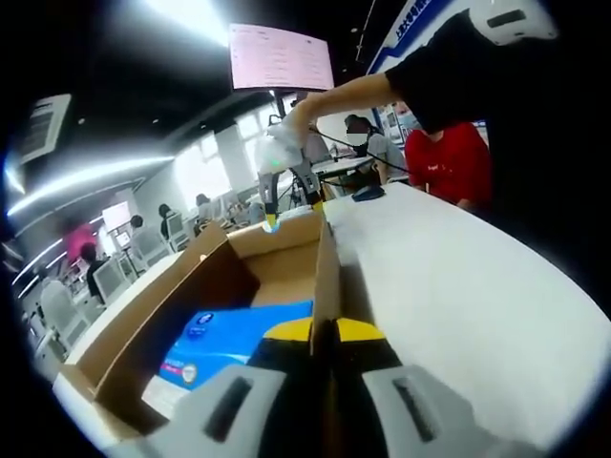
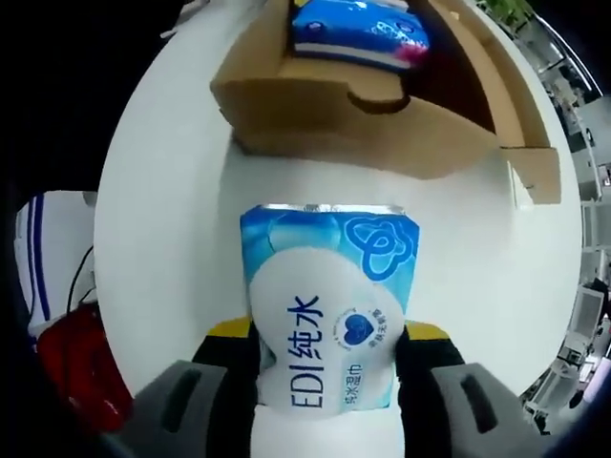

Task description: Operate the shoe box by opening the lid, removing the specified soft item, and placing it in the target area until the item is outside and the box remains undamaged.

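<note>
Cardboard shoe box (image 2: 382,105) sits open at upper frame while our right gripper (image 2: 327,367) clamps the wet-wipes pack (image 2: 329,305) at centre, and our left gripper (image 1: 325,334) pinches the box wall (image 1: 327,277).

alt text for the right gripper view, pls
The right gripper holds a light-blue wet wipes pack between its jaws, above a white table. Beyond it sits an open cardboard shoe box with a blue tissue pack inside.
</note>
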